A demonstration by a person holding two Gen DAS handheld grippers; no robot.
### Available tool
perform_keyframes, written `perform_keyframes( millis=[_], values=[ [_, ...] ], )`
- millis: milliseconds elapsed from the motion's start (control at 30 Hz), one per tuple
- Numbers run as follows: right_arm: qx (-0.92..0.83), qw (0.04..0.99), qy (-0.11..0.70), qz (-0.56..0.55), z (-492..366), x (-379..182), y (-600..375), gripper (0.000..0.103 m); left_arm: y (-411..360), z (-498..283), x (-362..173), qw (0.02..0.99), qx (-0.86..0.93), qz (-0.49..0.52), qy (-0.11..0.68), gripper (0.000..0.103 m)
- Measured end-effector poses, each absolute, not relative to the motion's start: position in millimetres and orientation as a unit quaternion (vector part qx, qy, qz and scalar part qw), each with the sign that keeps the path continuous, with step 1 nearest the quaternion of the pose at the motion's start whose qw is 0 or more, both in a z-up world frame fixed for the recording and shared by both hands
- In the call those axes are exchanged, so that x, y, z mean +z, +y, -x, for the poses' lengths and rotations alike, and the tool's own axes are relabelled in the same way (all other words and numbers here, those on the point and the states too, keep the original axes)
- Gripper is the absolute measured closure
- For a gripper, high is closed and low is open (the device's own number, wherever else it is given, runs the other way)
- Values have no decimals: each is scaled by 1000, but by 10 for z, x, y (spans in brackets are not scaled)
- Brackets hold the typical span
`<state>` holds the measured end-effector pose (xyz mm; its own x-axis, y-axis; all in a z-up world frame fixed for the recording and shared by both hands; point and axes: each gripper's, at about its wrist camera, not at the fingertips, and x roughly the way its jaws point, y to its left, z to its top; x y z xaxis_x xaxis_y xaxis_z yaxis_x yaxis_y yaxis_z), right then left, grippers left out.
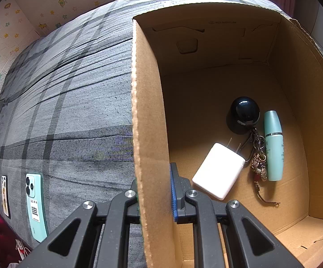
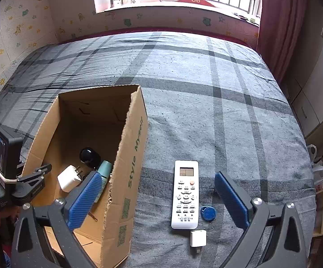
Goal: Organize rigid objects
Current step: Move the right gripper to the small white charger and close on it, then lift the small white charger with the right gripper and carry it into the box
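Observation:
An open cardboard box [image 1: 148, 111] stands on the grey plaid bed. My left gripper [image 1: 154, 178] is shut on the box's left wall, one pad on each side. Inside lie a white charger [image 1: 218, 170], a black ball-shaped thing [image 1: 245, 111] with a keychain [image 1: 259, 165], and a teal bottle [image 1: 273, 145]. My right gripper [image 2: 157, 174] hangs wide open and holds nothing, above the bed just right of the box [image 2: 134, 156]. Below it lie a white remote control [image 2: 185, 194], a blue key fob [image 2: 208, 213] and a small white adapter [image 2: 197, 238].
A teal phone [image 1: 35, 205] and a second flat device [image 1: 5, 196] lie on the bed left of the box. A window and a dark red curtain [image 2: 279, 33] stand behind the bed. Cupboards [image 2: 313, 84] and a shelf line the right side.

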<state>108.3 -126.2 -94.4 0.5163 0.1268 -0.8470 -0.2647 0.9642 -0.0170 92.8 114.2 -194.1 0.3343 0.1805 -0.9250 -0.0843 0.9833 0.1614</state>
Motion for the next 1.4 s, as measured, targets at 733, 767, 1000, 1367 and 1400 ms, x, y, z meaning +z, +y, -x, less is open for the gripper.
perform_keyframes(
  millis=[733,767,1000,1367,1400],
  values=[
    [45,824,559,84,-828,-1903,-2057,0,1127,-944,-1941,815,82,-44,572,88],
    [44,821,564,81,-819,-1953,-2079,0,1127,-942,-1940,815,83,-44,572,88],
    [39,811,580,73,-801,-2142,-2159,1,1116,-934,-1936,815,84,-47,571,88],
    [66,792,606,43,-799,-2237,-2142,76,1109,-929,-1928,815,85,-47,571,88],
    [66,792,605,44,-792,-2233,-2135,76,1109,-930,-1928,815,85,-48,571,88]
  ],
)
